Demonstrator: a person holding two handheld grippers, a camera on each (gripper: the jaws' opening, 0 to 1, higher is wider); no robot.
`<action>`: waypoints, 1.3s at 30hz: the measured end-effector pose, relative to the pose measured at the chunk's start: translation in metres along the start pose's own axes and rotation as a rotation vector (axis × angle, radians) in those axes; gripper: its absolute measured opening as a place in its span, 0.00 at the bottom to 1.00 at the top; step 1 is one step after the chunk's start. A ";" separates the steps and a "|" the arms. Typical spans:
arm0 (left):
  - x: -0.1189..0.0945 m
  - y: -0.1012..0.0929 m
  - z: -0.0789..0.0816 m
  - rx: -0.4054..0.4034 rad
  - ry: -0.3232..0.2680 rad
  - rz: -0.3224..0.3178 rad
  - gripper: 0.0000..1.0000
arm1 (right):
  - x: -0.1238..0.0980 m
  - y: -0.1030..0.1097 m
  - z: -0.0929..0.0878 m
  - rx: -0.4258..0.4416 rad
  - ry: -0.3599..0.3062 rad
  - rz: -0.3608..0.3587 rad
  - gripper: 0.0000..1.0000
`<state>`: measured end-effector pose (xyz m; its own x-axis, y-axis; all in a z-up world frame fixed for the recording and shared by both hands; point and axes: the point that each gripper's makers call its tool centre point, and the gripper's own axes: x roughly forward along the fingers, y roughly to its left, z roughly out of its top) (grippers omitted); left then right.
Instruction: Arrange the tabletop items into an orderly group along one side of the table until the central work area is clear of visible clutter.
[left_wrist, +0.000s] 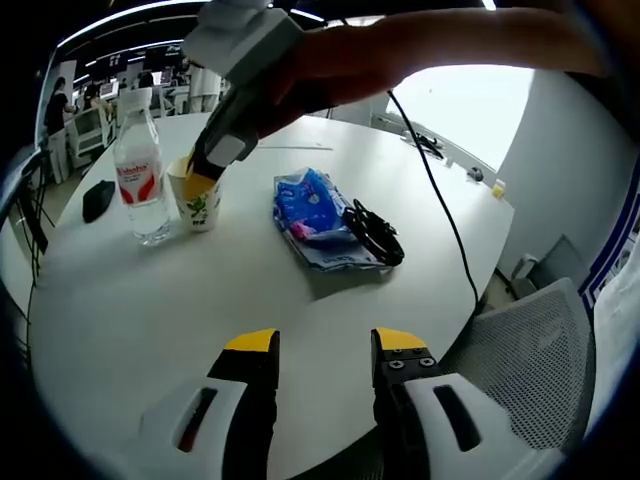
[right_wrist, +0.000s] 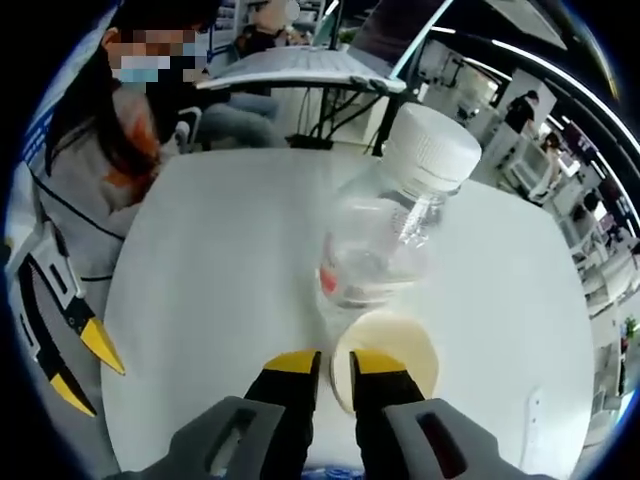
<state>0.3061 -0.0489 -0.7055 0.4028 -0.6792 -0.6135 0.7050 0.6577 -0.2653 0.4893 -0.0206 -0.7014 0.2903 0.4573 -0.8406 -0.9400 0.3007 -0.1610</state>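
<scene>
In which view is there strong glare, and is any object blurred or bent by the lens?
Left gripper view: a bright window area is washed out white, and the round white table curves with fisheye distortion. Right gripper view: the clear plastic bottle with white cap is close, soft and stretched; the cream paper cup sits beside the right claw.

A: so what's the room like?
B: open office. Long ceiling light strips (left_wrist: 130, 14), a big bright window (left_wrist: 462, 100) behind a round white table (left_wrist: 150, 300), and a grey mesh chair (left_wrist: 530, 360) tucked by its edge.
A: anything further back?
B: desks (right_wrist: 290, 65) with people sitting at them.
</scene>
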 end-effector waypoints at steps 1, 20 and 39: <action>0.000 0.000 0.001 0.001 0.000 0.000 0.35 | 0.000 0.001 0.001 -0.001 -0.003 0.006 0.11; 0.003 -0.004 0.011 0.005 -0.009 -0.007 0.35 | -0.046 0.002 0.004 -0.068 -0.089 -0.034 0.18; 0.002 -0.009 0.009 -0.022 -0.012 0.000 0.34 | -0.110 0.006 -0.075 0.164 -0.137 -0.145 0.19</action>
<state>0.3062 -0.0592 -0.6975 0.4098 -0.6831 -0.6045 0.6922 0.6645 -0.2816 0.4382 -0.1316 -0.6491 0.4525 0.5053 -0.7348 -0.8483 0.4980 -0.1799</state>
